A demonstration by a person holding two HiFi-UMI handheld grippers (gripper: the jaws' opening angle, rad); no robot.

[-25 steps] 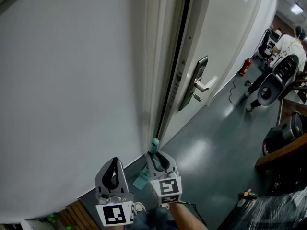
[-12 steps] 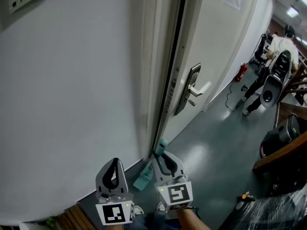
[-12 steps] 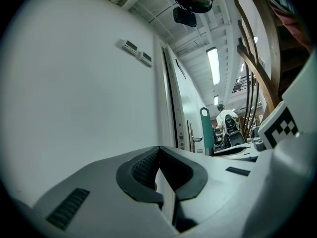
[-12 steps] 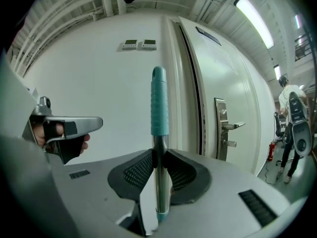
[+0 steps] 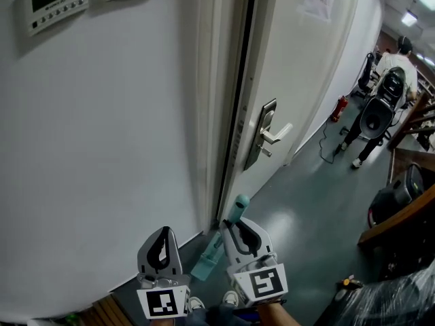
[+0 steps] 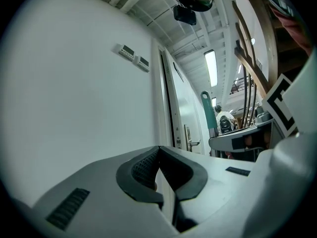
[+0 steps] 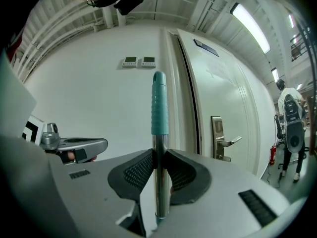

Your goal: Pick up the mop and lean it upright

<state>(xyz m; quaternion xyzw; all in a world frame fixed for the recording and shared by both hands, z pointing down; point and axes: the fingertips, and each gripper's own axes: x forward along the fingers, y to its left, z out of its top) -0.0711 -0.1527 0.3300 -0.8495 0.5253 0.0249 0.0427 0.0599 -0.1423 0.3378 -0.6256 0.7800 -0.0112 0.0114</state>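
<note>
The mop stands nearly upright beside the door frame. Its teal mop head [image 5: 206, 265] rests on the grey floor and its teal handle grip [image 5: 238, 208] points up. My right gripper [image 5: 236, 227] is shut on the metal shaft [image 7: 160, 182] just below the teal grip [image 7: 159, 109], pads pressed on both sides. To its left my left gripper [image 5: 163, 234] hangs with the jaws closed together on nothing [image 6: 158, 150]. The left gripper view shows the teal handle [image 6: 206, 114] off to the right.
A white wall is on the left with two control panels [image 5: 56, 0]. The white door has a metal lever handle [image 5: 269, 132]. Down the corridor are a red fire extinguisher [image 5: 338, 108], office chairs [image 5: 376, 117] and a seated person [image 5: 395, 62]. A wooden desk edge [image 5: 401, 219] is at the right.
My right gripper with the mop handle has shifted a little right and nearer. The view has tilted up, bringing the wall panels into sight. My left gripper has hardly moved.
</note>
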